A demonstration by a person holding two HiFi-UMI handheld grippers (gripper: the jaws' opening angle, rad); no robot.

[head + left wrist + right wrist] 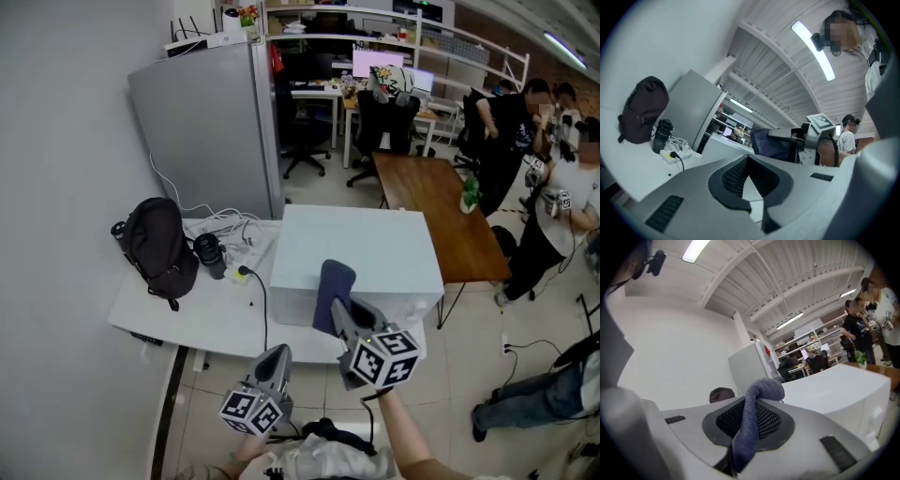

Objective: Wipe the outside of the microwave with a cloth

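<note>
Right tongs (pixel 339 305) pinch cloth (pixel 333 286) at microwave (pixel 361 246) near edge (left tongs (pixel 275 361) closed).

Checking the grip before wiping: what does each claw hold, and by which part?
The right claw pinches the blue cloth along its lower part, and the bunched end pokes out past the tips. The left claw is shut and empty.

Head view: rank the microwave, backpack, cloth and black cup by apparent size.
1. microwave
2. backpack
3. cloth
4. cup
The cloth is held nearer the camera, so its lead over the cup is unsure.
</note>
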